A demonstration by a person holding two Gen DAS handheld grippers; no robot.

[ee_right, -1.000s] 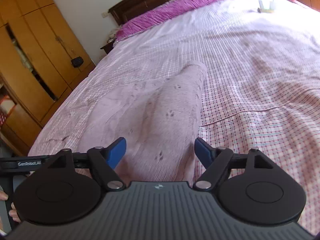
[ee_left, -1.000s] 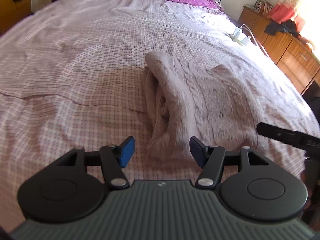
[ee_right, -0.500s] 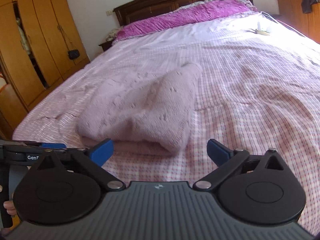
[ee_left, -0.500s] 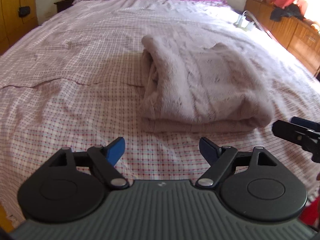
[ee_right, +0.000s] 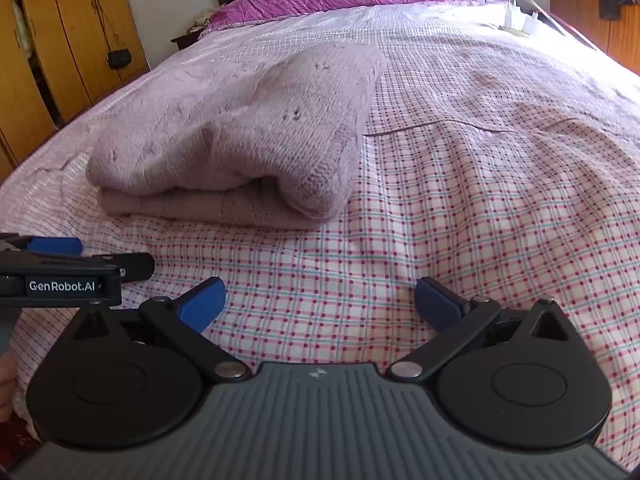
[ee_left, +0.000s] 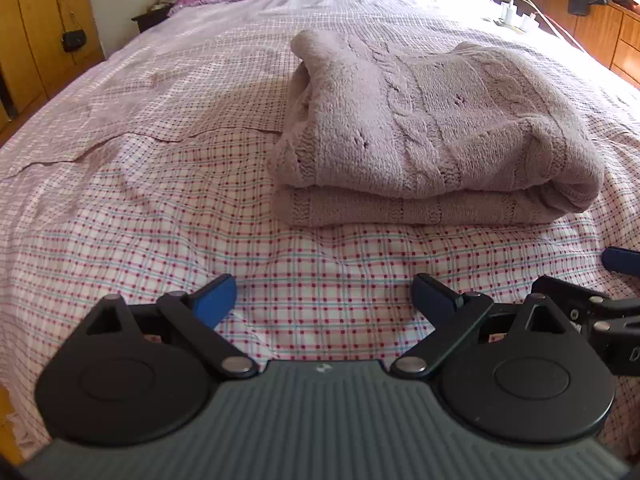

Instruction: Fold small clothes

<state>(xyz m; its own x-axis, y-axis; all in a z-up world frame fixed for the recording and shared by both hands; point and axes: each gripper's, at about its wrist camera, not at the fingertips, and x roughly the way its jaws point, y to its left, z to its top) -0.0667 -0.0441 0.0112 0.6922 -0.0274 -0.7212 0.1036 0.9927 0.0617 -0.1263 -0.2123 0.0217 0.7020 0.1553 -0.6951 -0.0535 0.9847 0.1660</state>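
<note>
Both claws, left [ee_left: 323, 296] & right [ee_right: 320, 300], hang spread & empty just short of the sweater [ee_left: 432, 128], folded on the bed [ee_left: 160, 200]; fold looks done, so next prob. a tidy-up or fresh garment.

The sweater [ee_left: 432, 120] is fuzzy cable-knit wool, matt; the bedsheet [ee_left: 160, 216] thin checked cotton (slightly crinkled). The left gripper [ee_left: 323, 300] is matt black plastic, the wardrobe [ee_right: 60, 40] varnished wood.

Left tongs [ee_left: 323, 296] and right tongs [ee_right: 320, 300] — both spread, empty.
</note>
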